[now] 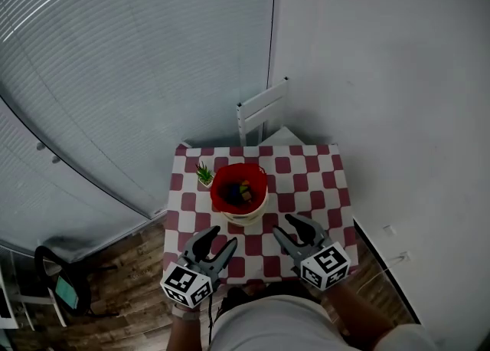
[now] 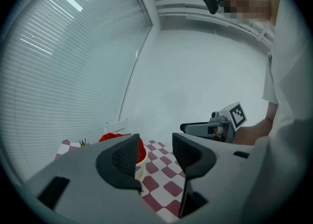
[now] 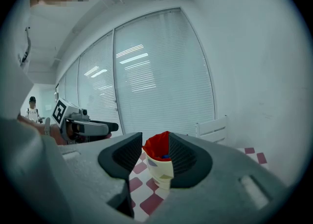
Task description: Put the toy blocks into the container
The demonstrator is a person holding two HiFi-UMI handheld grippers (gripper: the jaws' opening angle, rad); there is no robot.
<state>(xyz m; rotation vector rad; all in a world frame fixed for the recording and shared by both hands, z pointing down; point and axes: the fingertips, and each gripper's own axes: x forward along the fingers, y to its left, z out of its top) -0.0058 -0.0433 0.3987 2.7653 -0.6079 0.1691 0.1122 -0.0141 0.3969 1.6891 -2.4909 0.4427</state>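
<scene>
Both left gripper (image 1: 222, 236) and right gripper (image 1: 283, 224): fingers apart, empty — only head view looks down on toy blocks (image 1: 243, 191) inside container (image 1: 246, 214).

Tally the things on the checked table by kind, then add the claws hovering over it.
Container: 1 (blocks inside, too small to count)
Plant: 1
Claws: 2 (left claw, right claw)
Total: 4
</scene>
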